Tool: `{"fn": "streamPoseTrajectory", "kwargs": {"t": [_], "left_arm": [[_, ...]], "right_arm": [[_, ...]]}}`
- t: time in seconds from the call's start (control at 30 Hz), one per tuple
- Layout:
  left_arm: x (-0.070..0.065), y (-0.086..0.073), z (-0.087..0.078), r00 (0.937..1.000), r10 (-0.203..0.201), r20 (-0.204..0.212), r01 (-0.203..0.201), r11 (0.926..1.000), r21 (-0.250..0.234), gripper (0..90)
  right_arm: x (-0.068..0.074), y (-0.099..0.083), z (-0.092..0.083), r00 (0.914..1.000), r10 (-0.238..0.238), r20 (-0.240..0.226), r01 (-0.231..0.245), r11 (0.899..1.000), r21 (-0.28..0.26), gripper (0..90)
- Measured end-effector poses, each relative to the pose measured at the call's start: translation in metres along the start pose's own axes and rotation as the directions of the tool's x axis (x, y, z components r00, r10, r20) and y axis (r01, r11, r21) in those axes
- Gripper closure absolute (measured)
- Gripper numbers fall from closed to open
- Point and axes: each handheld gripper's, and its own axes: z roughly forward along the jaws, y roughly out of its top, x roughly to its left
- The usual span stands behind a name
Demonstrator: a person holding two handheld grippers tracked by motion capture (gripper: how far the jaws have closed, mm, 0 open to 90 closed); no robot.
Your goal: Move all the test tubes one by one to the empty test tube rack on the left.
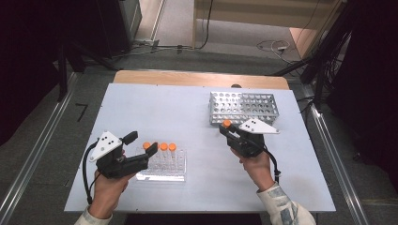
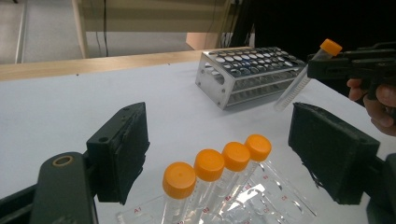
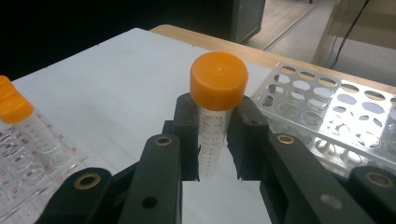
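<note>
Orange-capped tube (image 3: 215,116) upright, clamped in right gripper (image 1: 230,132) fingers, metal rack (image 1: 244,107) just above at frame centre-right; left gripper (image 2: 224,154) fingers agape around clear rack's (image 1: 162,171) tubes.

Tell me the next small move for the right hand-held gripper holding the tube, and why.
Probably carry the orange-capped tube on over the metal rack and line it up above a hole: the right hand-held gripper clamps it just short of the rack, whose holes look unfilled.
</note>
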Motion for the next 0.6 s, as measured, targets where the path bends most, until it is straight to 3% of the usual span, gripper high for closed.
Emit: {"fn": "streamPoseTrajectory", "kwargs": {"t": [0.6], "left_arm": [[-0.015, 0.001, 0.005, 0.9993, 0.021, 0.031, -0.021, 0.9998, 0.0, 20.4]], "right_arm": [[0.008, -0.013, -0.014, 0.9998, -0.008, -0.017, 0.009, 1.0, 0.02, 72.5]]}}
